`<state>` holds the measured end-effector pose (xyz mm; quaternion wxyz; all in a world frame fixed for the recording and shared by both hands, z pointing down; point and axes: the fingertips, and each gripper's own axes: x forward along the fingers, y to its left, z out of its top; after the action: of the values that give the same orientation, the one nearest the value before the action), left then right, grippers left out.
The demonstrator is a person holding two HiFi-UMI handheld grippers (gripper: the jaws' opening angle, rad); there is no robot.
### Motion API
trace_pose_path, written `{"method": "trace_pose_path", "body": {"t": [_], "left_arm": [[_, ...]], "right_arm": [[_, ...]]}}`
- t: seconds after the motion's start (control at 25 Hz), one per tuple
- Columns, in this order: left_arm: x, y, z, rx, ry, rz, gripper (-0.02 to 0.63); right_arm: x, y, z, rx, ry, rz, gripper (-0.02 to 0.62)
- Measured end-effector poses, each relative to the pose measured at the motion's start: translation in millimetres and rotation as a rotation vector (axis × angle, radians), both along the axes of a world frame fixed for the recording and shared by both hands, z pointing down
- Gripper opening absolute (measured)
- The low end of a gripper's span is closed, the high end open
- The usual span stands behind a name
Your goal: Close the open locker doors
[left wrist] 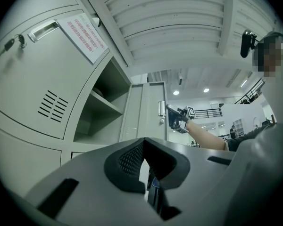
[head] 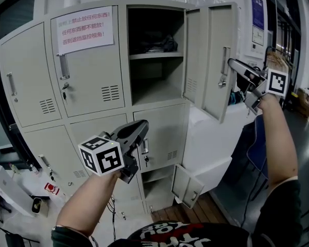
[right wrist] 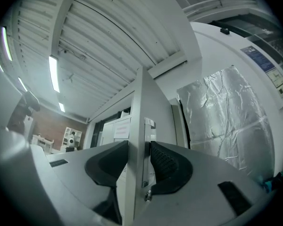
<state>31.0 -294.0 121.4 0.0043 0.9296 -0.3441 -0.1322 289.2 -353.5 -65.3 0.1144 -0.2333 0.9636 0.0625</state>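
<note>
Nearest to us is the left claw point(head: 139, 129), raised on a bare forearm point(head: 87, 205) in front of the lower middle lockers, with its marker cube point(head: 102, 156) facing us. Its own view shows the jaws clenched together with nothing between them, pointing up along the cabinet front.

Farther off to the right, we hold the right claw point(head: 233, 63) at the free edge of the upper door point(head: 211, 50). This door stands wide open at the right of the locker cabinet point(head: 92, 81). In the right gripper view the door's edge runs upright between the two jaws, with its handle point(right wrist: 147, 135) on the right side. The jaws stand apart on either side of it, released rather than squeezing, though the pads lie just beside the metal.

Left of the door, the upper middle compartment is open to us. A shelf point(head: 155, 56) crosses it, and dark things point(head: 162, 44) that we cannot make out lie above the shelf. Low on the right, a small lower door point(head: 187, 185) also hangs open, tilted outward near the floor. We see a white notice point(head: 85, 29) with red print on the closed door left of the open compartment.
</note>
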Motion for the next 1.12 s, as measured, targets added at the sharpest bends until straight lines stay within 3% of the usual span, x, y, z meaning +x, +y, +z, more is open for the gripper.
{"method": "trace_pose_path", "body": {"t": [1.12], "left_arm": [[-54.9,-6.8,4.3,-0.003,0.007,-0.036,0.003]], "right_arm": [[-90.2,12.1,2.1,0.058,0.070,-0.177,0.161]]}}
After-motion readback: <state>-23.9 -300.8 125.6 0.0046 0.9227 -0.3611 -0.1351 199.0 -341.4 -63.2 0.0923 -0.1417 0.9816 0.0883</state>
